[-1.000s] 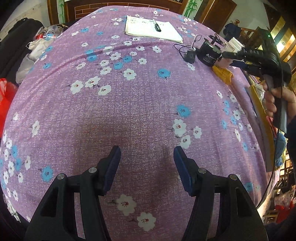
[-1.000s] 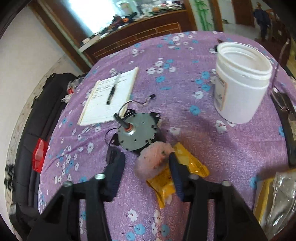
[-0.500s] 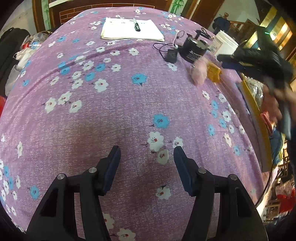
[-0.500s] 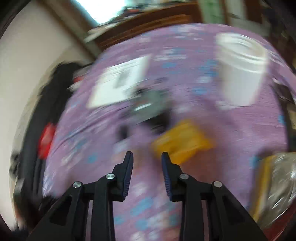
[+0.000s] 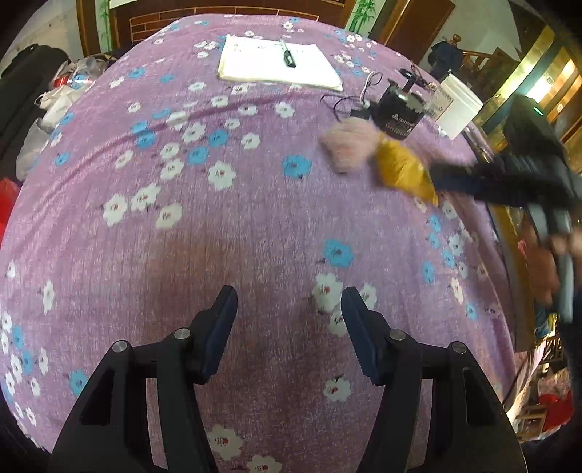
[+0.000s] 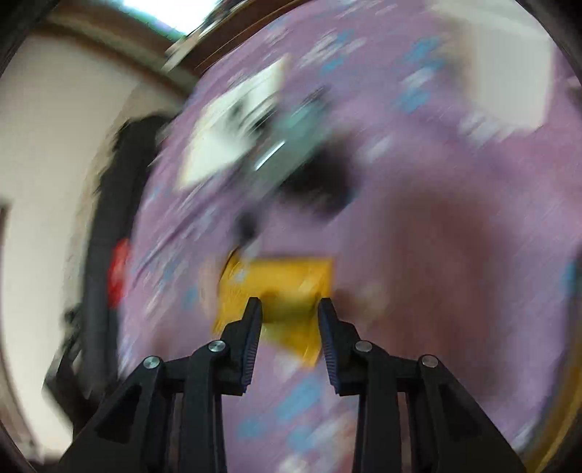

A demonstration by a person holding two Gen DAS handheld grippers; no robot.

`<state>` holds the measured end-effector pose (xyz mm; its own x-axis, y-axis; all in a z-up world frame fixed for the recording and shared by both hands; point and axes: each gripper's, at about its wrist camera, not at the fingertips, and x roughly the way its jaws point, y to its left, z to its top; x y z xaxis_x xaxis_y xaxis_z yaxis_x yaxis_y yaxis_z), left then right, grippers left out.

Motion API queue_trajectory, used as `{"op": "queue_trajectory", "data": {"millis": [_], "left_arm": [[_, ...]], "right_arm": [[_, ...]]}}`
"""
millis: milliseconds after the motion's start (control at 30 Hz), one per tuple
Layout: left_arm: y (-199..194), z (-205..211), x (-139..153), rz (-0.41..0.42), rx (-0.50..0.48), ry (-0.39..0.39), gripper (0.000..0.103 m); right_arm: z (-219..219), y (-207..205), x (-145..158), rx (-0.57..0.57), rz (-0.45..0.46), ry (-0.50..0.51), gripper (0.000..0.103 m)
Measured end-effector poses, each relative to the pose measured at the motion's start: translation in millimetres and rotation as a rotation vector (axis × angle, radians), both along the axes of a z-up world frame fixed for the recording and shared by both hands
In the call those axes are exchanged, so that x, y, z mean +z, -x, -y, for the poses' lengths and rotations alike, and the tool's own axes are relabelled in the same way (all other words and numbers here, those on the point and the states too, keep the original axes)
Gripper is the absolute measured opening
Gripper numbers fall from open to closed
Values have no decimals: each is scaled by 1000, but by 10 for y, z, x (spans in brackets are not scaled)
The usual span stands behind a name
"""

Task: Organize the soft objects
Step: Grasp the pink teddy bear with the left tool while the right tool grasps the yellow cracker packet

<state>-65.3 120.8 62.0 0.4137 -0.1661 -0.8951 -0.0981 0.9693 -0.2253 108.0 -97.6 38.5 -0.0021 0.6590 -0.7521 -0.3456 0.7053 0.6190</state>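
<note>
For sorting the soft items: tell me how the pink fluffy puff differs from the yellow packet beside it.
The pink puff is round and fuzzy; the yellow packet is flat, smooth and angular. The puff lies clear of both grippers, while the right gripper has its tips at the packet's end. Both lie side by side on the purple flowered cloth.

Probably home: floral tablecloth (image 5: pixel 254 225), wooden doors (image 5: pixel 411 29).
</note>
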Motion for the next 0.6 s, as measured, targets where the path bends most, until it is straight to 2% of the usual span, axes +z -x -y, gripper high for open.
{"op": "queue_trajectory", "data": {"millis": [67, 267, 400, 533, 600], "left_arm": [[-72, -5, 49, 18, -12, 9, 60], [-481, 13, 150, 25, -51, 35, 60], [-843, 48, 145, -12, -61, 125, 60], [-1145, 19, 24, -80, 3, 256, 60], [-1259, 44, -13, -93, 28, 286, 60]], "right_arm": [[16, 175, 106, 26, 24, -18, 32], [188, 478, 355, 19, 128, 28, 32], [337, 575, 401, -23, 128, 1, 32], [491, 663, 378, -74, 119, -7, 32], [533, 699, 367, -91, 112, -9, 32]]}}
